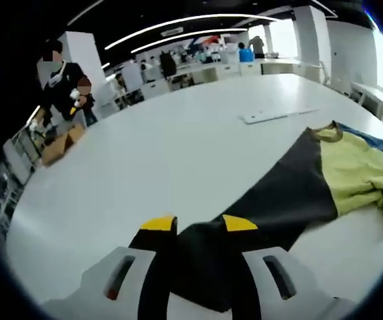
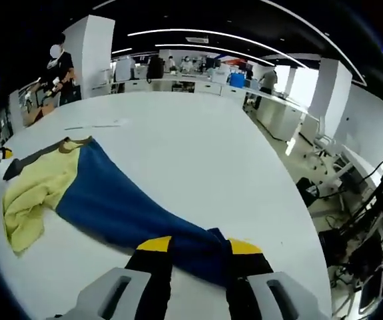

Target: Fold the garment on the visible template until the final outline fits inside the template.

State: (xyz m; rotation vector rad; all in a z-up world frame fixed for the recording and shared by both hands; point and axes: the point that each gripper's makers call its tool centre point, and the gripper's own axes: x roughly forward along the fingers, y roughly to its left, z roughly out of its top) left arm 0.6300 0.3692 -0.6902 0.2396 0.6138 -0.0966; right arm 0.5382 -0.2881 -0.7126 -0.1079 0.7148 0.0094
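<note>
On the big white table point(image 1: 144, 160) lies the garment point(image 1: 291, 187), a shirt in blocks of colour: black on one side, blue on the other, with a yellow-green middle part and an olive collar. In the left gripper view the black panel runs from the near edge up and to the right, widening until it meets the crumpled yellow-green section at the far right, where a sliver of blue peeks out behind the collar. The left gripper point(image 1: 198, 230) has its yellow-tipped black jaws closed on the near corner of that black cloth, which bunches between them. In the right gripper view the same garment point(image 2: 111, 200) shows its blue panel stretching from the near centre out to the left, ending in the rumpled yellow-green part with a strip of black beyond it. The right gripper point(image 2: 198, 248) pinches the near end of the blue cloth between its jaws. The fabric looks drawn taut between the two grips. Farther off on the table lies a flat white strip point(image 1: 274, 115). Beyond the table a person in black point(image 1: 68, 90) stands beside a white pillar point(image 2: 88, 57), with desks and other people at the far end of the room.
</note>
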